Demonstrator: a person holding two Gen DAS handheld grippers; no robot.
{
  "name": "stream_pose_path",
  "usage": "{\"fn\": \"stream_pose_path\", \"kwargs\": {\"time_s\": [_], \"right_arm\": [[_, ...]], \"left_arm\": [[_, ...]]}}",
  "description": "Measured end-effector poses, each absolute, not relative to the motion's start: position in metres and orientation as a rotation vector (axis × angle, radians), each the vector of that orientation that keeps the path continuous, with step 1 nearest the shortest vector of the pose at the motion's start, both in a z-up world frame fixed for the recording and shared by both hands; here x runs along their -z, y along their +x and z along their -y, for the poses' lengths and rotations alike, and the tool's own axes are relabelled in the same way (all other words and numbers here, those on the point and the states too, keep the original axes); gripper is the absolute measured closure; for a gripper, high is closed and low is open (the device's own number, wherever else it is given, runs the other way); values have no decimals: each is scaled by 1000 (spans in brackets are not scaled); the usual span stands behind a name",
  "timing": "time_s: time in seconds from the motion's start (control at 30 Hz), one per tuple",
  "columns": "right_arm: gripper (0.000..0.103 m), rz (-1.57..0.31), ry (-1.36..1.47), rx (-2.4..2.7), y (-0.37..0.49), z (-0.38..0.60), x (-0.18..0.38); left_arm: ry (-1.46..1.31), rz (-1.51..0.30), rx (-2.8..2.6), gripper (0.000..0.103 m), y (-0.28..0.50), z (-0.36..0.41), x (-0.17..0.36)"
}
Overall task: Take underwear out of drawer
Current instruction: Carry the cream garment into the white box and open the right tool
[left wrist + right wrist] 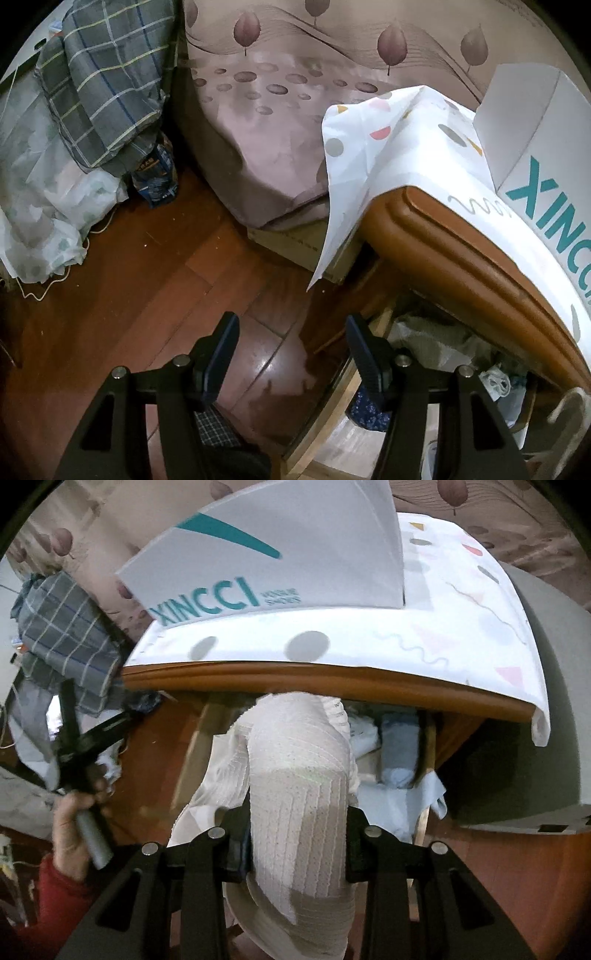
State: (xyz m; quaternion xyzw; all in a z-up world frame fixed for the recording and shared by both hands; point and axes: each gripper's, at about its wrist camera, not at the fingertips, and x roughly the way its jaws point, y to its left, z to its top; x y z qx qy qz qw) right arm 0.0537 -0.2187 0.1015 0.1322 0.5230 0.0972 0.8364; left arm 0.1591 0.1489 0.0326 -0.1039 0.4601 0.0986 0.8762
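Above the open drawer point(369, 775), the right hand-held gripper point(297, 845) is clenched on white ribbed underwear point(299, 775), partly lifted out. Best raise it straight until the trailing cloth clears the front. Left hand-held gripper point(291, 350) hangs released over the floor point(147, 295).

Clothes point(397, 751) in open drawer point(430, 746)

White ribbed underwear point(299, 797), grey plaid cloth point(107, 85), white box point(266, 565) with teal lettering.

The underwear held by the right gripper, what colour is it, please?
White, with a ribbed texture; right wrist view.
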Motion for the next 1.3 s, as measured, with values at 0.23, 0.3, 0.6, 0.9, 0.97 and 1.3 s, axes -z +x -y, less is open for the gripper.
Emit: {"fn": "stream_pose_path", "kwargs": {"time_s": [0.23, 0.3, 0.6, 0.9, 0.97, 1.3], "right_arm": [[71, -1031, 247, -234, 41, 213, -169], [71, -984, 233, -235, 43, 211, -195], [71, -723, 128, -114, 111, 215, -303], [70, -801, -15, 52, 238, 204, -275], [70, -825, -20, 68, 256, 203, -263], [64, -936, 3, 107, 307, 206, -212]], "left_arm": [[-233, -965, -199, 41, 158, -153, -34], [-227, -959, -207, 41, 158, -153, -35], [-209, -942, -230, 41, 158, -155, -38], [-197, -933, -273, 41, 159, -165, -38], [-196, -932, -275, 41, 159, -165, -38], [-177, -927, -263, 41, 160, -163, -40]]}}
